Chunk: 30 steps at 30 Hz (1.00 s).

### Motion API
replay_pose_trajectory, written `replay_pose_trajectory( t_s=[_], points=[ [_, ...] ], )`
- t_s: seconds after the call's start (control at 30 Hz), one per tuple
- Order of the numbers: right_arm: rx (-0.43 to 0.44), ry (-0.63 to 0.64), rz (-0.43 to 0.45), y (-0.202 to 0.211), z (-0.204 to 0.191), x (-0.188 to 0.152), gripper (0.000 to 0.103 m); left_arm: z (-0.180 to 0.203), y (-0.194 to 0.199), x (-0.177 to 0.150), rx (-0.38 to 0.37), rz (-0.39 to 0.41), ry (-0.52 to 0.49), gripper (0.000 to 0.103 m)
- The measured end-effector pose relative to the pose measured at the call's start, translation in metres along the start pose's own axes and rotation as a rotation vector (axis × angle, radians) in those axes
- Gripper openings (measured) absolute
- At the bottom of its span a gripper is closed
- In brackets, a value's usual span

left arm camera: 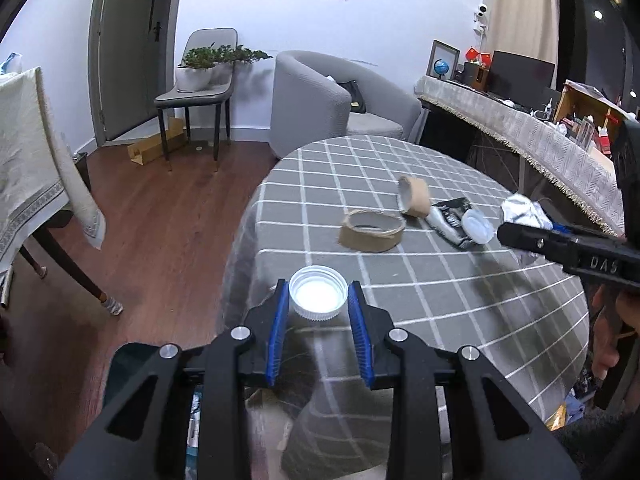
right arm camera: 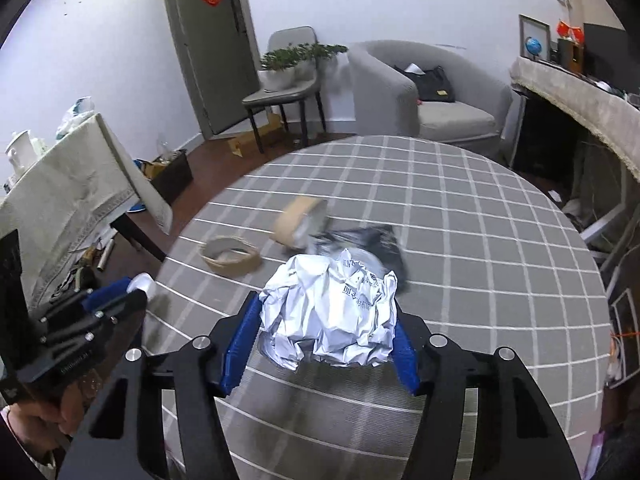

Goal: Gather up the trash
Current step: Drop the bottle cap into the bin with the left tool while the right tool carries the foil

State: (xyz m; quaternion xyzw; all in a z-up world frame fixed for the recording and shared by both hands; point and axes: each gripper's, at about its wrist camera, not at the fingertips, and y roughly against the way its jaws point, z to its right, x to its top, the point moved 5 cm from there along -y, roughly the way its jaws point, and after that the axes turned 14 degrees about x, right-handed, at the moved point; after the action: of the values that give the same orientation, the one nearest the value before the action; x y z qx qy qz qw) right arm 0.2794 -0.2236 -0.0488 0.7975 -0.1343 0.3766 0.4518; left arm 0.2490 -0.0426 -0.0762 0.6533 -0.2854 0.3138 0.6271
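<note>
Left claw (left arm camera: 318,300) fingers parted, level over tabletop, right claw (right arm camera: 327,320) fingers spread wide

The worktop (left arm camera: 460,300) wears a grey cloth crossed by thin white lines in a square check. On it, the bottle cap (left arm camera: 318,294) is white, the flat tape roll (left arm camera: 372,230) and the tilted tape roll (left arm camera: 414,196) are tan cardboard brown, and the wrapper (left arm camera: 452,216) is black with silvery print. The crumpled paper (right arm camera: 332,316) is white-silver with dark printed characters. Both the left gripper (left arm camera: 318,304) and the right gripper (right arm camera: 326,320) are black with blue fingers (left arm camera: 278,332). The floor (left arm camera: 160,220) is reddish-brown wood; the armchair (left arm camera: 312,100) is plain grey.
</note>
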Motion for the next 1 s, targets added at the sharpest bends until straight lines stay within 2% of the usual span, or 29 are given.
replay_pose_trajectory(
  t_s=[0.5,0.63,1.0],
  points=[
    [0.099,0.067,-0.003,-0.037,-0.073,0.016,0.06,-0.069,-0.004,-0.026,0.11,-0.068,0.007,0.032],
    [0.127,0.079,-0.007,-0.048,-0.091,0.018,0.06,-0.096,-0.009,-0.037,0.13,-0.103,0.059,0.032],
    [0.208,0.123,-0.042,-0.085,-0.148,0.019,0.06,-0.156,-0.026,-0.076,0.172,-0.234,0.084,0.032]
  ],
)
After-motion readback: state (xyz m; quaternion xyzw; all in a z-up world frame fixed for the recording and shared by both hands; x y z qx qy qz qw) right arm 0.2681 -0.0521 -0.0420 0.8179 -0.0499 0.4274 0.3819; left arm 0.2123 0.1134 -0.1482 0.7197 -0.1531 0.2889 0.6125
